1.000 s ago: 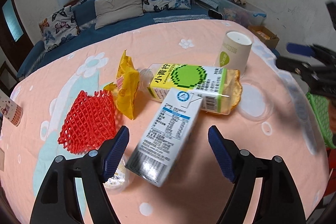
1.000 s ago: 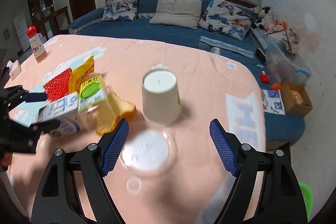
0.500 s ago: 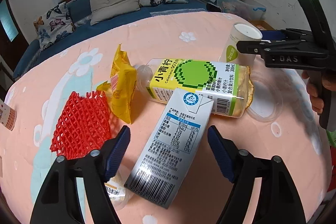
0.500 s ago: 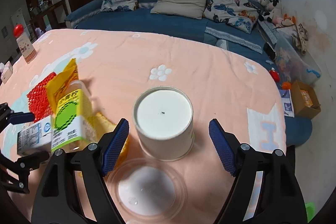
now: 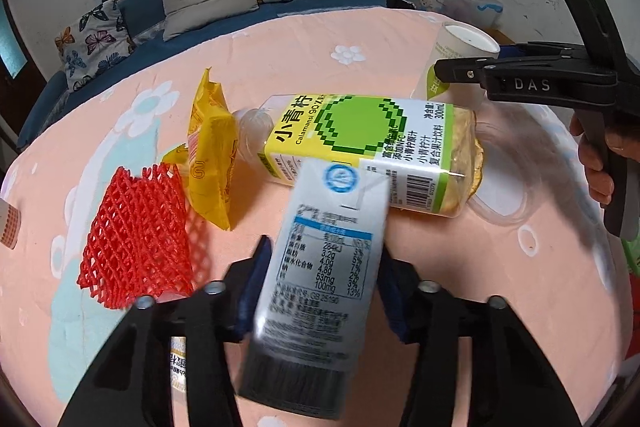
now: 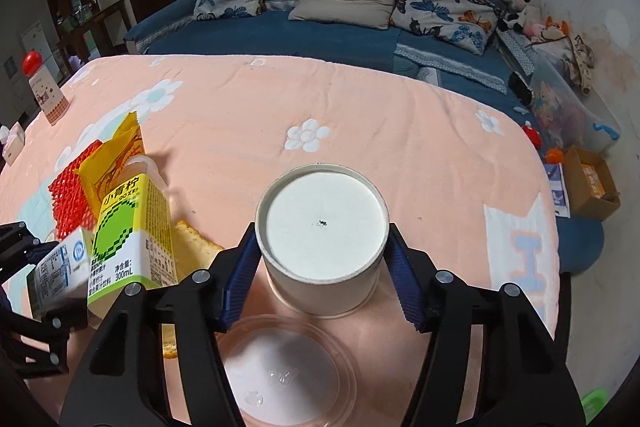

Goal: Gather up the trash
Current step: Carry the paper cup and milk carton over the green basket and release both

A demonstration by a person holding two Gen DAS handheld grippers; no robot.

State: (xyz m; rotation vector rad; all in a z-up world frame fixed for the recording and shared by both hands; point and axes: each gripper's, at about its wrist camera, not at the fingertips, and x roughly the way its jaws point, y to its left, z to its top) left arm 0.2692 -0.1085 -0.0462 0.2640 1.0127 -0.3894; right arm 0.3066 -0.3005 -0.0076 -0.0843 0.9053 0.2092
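Note:
My left gripper (image 5: 320,287) is shut on a grey-white milk carton (image 5: 320,267), which lies pointing at a green-yellow juice bottle (image 5: 360,143). A yellow snack wrapper (image 5: 210,151) and a red foam net (image 5: 136,235) lie to its left. My right gripper (image 6: 322,271) is shut on an upside-down white paper cup (image 6: 322,223) that stands on the table. A clear plastic lid (image 6: 288,371) lies just below the cup. The carton (image 6: 60,271) and bottle (image 6: 132,231) show at left in the right wrist view.
The table has a peach flowered cloth (image 6: 320,99). A small red-capped bottle (image 6: 42,87) stands at the far left edge. A blue sofa with cushions (image 6: 344,15) runs behind the table. Boxes and toys (image 6: 576,147) sit on the floor at right.
Both grippers moved forward and closed: the left one on the milk carton, the right one on the paper cup.

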